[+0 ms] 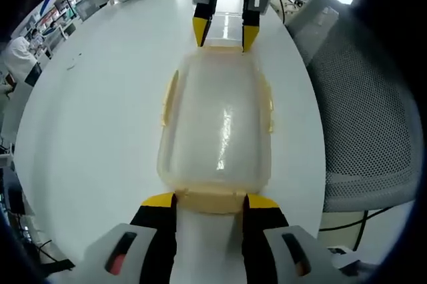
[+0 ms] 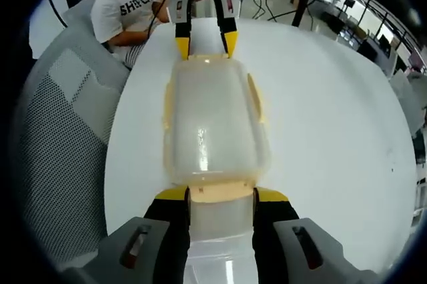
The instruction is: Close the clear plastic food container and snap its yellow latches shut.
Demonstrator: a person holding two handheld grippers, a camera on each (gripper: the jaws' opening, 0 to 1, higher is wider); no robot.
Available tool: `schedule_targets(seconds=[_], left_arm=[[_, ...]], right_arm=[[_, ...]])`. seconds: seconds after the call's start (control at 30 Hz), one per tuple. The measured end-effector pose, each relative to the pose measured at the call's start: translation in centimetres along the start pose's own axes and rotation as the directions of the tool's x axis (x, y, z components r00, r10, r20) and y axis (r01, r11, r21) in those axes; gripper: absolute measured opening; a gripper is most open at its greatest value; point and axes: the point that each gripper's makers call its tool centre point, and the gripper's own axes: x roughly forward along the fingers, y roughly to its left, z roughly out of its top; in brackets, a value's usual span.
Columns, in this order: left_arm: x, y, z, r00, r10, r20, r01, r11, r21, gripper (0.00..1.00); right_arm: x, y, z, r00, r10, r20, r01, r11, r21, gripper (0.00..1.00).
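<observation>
Left gripper jaws apart, straddling near end latch of container. Right gripper same at opposite end, open around its latch. Lid already on; container flat on white table (braced from both ends, probably for pressing). Side latches look unsnapped.

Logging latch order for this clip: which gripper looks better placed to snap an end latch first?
Neither clearly. The left gripper and right gripper each straddle a yellow end latch of the container, lid already down. In the right gripper view its latch sits slightly deeper between the jaws, so marginally right.
</observation>
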Motion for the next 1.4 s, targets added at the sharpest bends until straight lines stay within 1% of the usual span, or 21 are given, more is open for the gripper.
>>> schedule_targets(seconds=[0.3,0.63,0.97,1.03,1.23,1.4], left_arm=[[-0.4,-0.2,0.4,1.0,0.011,0.015,-0.01,1.0,-0.005,0.32],[-0.8,-0.4,0.7,1.0,0.02,0.023,-0.02,1.0,-0.011,0.32],[-2.2,-0.2,1.6,0.998,0.05,0.038,-0.05,0.999,0.004,0.32],[-2.5,-0.1,1.9,0.998,0.056,0.044,-0.056,0.998,0.006,0.32],[-3.1,-0.2,2.1,0.997,0.069,0.04,-0.069,0.998,0.01,0.32],[-3.7,0.0,2.7,0.995,0.083,0.058,-0.083,0.996,0.008,0.32]], right_arm=[[-0.4,0.2,0.0,1.0,0.009,0.015,-0.009,1.0,-0.001,0.33],[-1.1,0.2,0.3,1.0,-0.008,0.014,0.008,1.0,-0.024,0.33],[-2.6,-0.1,0.7,0.999,-0.042,0.022,0.043,0.998,-0.041,0.33],[-2.9,-0.1,0.8,0.999,-0.051,0.014,0.052,0.997,-0.05,0.33],[-3.8,-0.2,1.2,0.998,-0.066,0.014,0.067,0.996,-0.064,0.33],[-4.5,-0.4,1.3,0.996,-0.085,0.012,0.086,0.994,-0.073,0.33]])
